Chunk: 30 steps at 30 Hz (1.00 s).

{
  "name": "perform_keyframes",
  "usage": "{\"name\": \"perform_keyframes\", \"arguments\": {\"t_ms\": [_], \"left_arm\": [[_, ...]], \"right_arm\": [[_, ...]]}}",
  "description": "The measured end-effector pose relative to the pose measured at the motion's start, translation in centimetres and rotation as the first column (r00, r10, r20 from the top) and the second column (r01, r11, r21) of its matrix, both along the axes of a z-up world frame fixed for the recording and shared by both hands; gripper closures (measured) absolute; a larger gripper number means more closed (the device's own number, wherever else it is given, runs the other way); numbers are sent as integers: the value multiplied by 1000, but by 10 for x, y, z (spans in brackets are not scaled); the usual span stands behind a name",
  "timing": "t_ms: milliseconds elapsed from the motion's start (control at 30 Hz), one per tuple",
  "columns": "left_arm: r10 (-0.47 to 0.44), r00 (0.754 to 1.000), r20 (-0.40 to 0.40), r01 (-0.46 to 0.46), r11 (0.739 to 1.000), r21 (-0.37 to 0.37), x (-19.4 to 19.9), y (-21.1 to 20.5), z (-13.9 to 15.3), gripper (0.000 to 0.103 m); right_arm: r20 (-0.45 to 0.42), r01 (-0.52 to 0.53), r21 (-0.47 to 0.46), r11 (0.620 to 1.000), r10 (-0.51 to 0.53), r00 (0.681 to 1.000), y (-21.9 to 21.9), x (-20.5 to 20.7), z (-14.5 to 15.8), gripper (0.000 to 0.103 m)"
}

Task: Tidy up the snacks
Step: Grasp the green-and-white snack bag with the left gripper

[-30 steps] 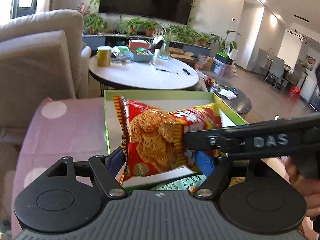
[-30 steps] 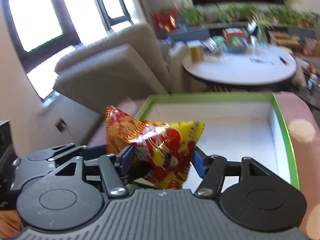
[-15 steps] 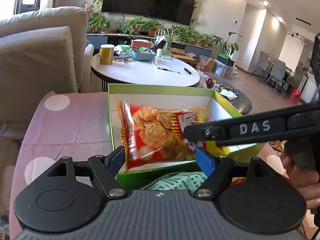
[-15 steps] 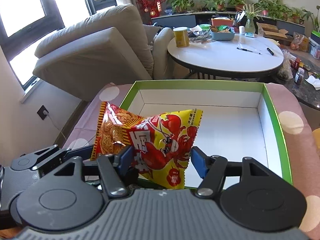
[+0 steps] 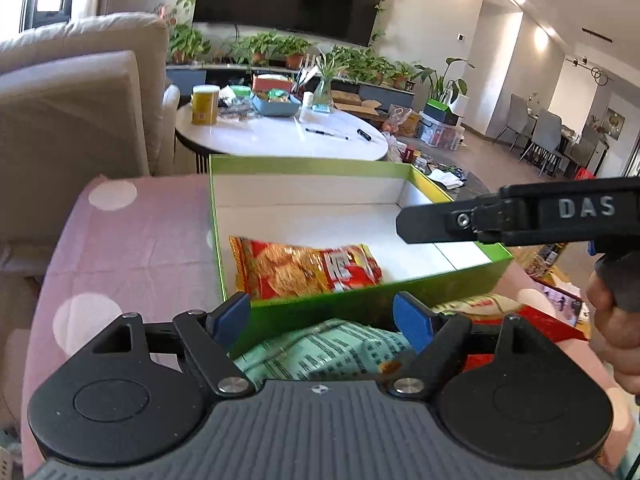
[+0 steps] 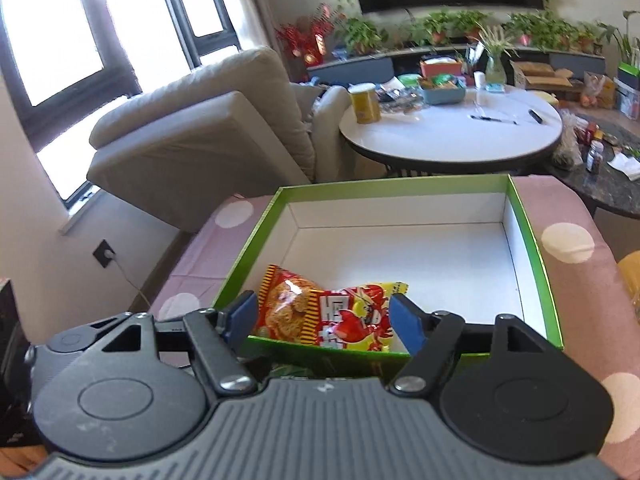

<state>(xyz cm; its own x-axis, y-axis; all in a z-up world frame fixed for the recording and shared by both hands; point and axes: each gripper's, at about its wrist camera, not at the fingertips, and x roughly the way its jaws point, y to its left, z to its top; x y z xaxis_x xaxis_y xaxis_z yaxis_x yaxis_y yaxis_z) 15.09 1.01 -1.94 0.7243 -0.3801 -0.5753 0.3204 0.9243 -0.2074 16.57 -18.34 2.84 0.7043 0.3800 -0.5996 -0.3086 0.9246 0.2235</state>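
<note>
Snack bag [image 5: 306,270] red and yellow, crinkled foil, cracker print one end, red lobster cartoon other; lies flat in near-left corner of green box [image 5: 360,168], white inside
Bag's near edge cut off by box wall [image 6: 320,354] in right view
Both grippers, left [image 5: 322,316] and right [image 6: 322,314], spread wide, holding nothing, hovering at near wall
Mint bag [image 5: 320,354] below left gripper, half hidden
Box on pink dotted cloth [image 5: 132,240]; items right of mint bag hard to make out
</note>
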Motion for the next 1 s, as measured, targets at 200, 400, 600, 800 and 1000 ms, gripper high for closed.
{"name": "perform_keyframes", "arguments": {"t_ms": [200, 400, 600, 800, 1000], "left_arm": [[-5, 1000, -11, 5, 1000, -1, -19, 5, -4, 25], [-13, 1000, 8, 12, 1000, 14, -48, 6, -9, 22], [-59, 998, 14, 58, 996, 70, -81, 9, -17, 21], [35, 999, 24, -35, 999, -12, -98, 36, -15, 21], [143, 989, 27, -142, 989, -47, -102, 66, -16, 21]], "right_arm": [[45, -56, -8, 998, 56, 997, 5, -17, 3, 23], [60, -89, 0, 996, 89, 994, 9, -32, 2, 23], [147, -157, -33, 987, 160, 976, 23, -58, 9, 23], [128, -226, -58, 972, 232, 964, 46, -64, 1, 23], [57, -243, -92, 966, 249, 967, 67, -46, -11, 23]]}}
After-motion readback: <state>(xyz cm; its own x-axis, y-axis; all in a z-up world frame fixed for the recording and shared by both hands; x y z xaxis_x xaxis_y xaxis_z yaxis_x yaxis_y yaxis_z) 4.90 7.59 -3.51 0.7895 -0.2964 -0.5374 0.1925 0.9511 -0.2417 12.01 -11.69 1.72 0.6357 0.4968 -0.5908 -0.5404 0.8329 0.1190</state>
